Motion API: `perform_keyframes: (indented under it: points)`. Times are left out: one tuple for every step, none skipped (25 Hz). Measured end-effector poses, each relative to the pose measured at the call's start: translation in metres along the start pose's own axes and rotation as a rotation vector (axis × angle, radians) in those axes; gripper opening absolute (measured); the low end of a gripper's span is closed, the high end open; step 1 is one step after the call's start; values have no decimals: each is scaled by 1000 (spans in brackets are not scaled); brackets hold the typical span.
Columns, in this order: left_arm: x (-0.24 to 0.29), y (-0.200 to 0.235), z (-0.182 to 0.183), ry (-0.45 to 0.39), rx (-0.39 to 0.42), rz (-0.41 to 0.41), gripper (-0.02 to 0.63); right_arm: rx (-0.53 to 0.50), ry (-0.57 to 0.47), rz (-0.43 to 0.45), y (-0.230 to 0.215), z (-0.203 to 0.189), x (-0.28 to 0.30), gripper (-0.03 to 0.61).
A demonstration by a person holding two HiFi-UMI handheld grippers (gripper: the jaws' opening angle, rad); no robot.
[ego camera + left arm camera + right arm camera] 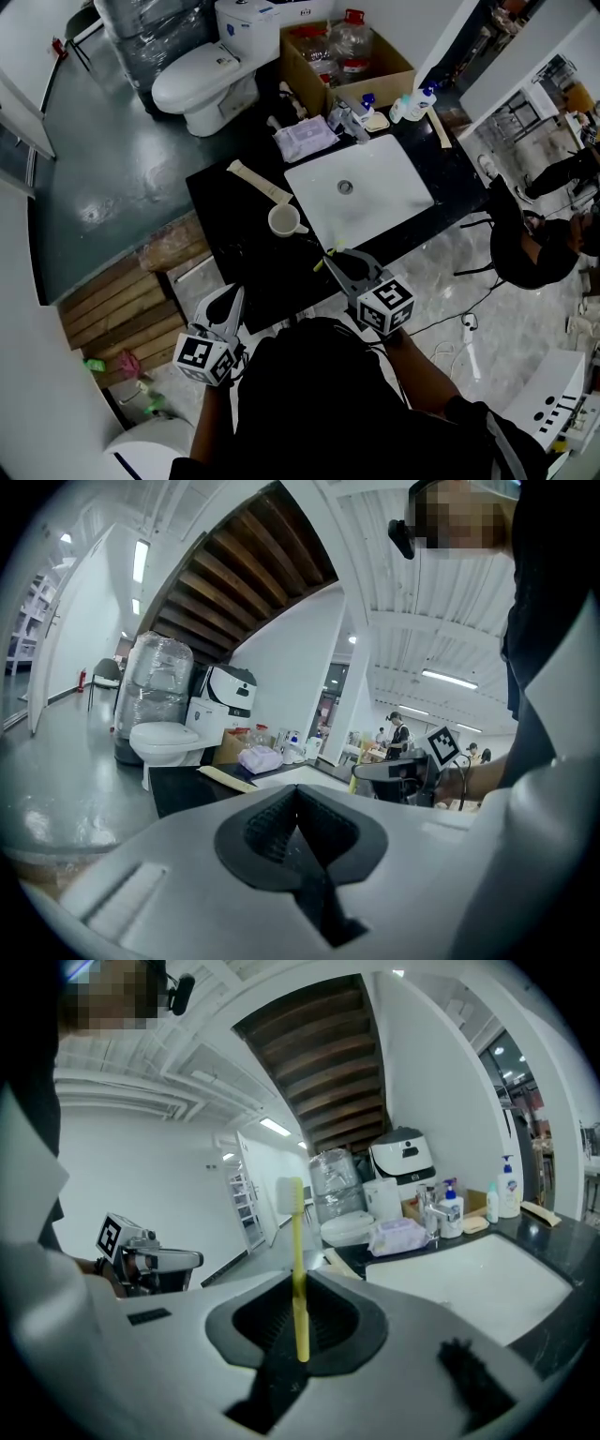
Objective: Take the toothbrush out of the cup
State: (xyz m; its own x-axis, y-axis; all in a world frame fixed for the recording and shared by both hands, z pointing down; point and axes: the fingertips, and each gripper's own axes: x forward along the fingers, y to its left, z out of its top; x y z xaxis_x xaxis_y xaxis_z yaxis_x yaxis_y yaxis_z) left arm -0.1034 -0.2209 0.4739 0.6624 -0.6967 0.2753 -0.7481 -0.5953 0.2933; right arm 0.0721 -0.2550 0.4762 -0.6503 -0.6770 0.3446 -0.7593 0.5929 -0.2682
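Your right gripper [298, 1321] fills the lower half of its own view, jaws clamped narrow on the yellow toothbrush [297, 1260] low on its handle. The brush stands upright, bristle head topmost. In the head view it sits at lower centre, over the near edge of the black counter [244, 248] — well apart from the cup [284, 221]. The cup stands left of the white sink [394, 192] with nothing seen rising from its mouth. Your left gripper [300, 829], at lower left of the head view, has its jaws pressed together on nothing.

Judgement: the brush is free of the cup, so the removal step is at its end. The next move, if any, calls for a resting place — bare counter beside the cup would serve. Lower the handle flat before you part the jaws, and grip firmly, since the hold is low on a slim handle
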Motion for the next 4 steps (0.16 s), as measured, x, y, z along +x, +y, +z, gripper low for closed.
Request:
perform_keyframes:
  points:
    - [1,0,-1,0,-1,-1,9,1,5,-1,-1,-2,0,54]
    - [2,0,-1,1,-3,-1,9,2,9,-2,-2,-3,1,54]
    - [2,0,-2,0,-6,-1,9,2,14,-4,-3,-5,1,54]
    - [3,1,-2,0,-9,-1,9,3,18,-6,-4,-7,2,54]
